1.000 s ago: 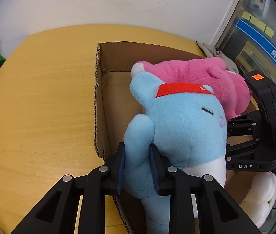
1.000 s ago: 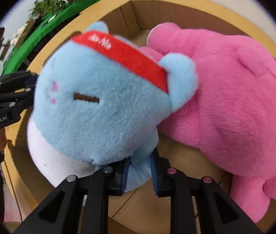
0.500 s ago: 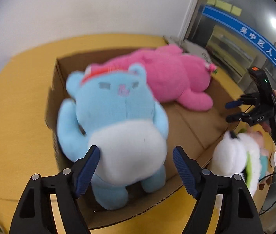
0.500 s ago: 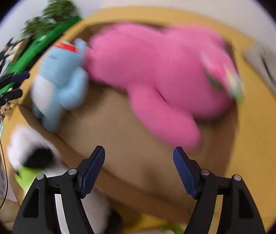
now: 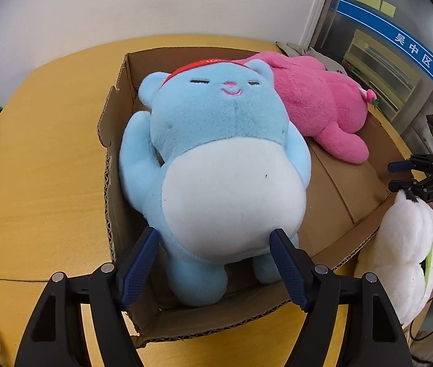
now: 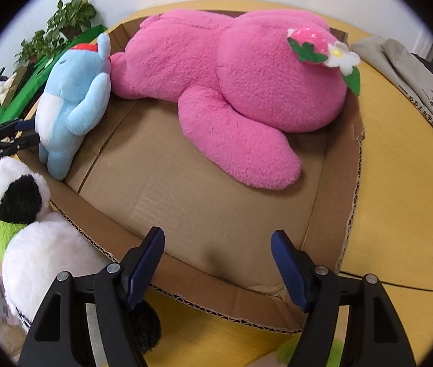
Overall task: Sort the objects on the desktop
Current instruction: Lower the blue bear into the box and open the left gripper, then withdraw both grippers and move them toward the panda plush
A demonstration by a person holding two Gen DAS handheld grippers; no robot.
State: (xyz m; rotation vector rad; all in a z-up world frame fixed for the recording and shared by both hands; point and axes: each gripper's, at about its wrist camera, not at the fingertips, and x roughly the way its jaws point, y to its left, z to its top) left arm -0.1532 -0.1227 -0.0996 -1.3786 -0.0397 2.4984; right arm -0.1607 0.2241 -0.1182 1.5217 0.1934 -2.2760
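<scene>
The left claw (image 5: 213, 263) is spread wide with nothing between its blue-padded fingers (image 5: 138, 267), which flank the lower belly of the light blue plush bear with a white belly and red headband (image 5: 216, 165) without clearly pressing it. That bear lies on its back at the left end of the shallow brown corrugated cardboard box (image 5: 115, 183), its feet toward the near wall and its head toward the far one. Beside it, touching its head, lies the large bright pink plush animal (image 5: 317, 104), stretched toward the right end of the box.

The right claw (image 6: 218, 263) is likewise wide apart and holds nothing; it hovers over the near rim of the same box (image 6: 185, 272), above bare cardboard floor. From this view the pink plush (image 6: 231, 85) lies along the far side, with a felt strawberry and white flower (image 6: 323, 49) on it, and the blue bear (image 6: 69, 104) rests against the left wall, its head against the pink one.

Outside the box, just beside its near wall, sits a white plush toy with a black ear and a green band (image 6: 33, 235), also seen at the right edge of the left wrist view (image 5: 405, 250). The box stands on a yellow wooden worktop (image 5: 39, 159). A folded grey cloth (image 6: 405, 70) lies on the worktop beyond the box, and green potted plants (image 6: 60, 27) stand past its left end.
</scene>
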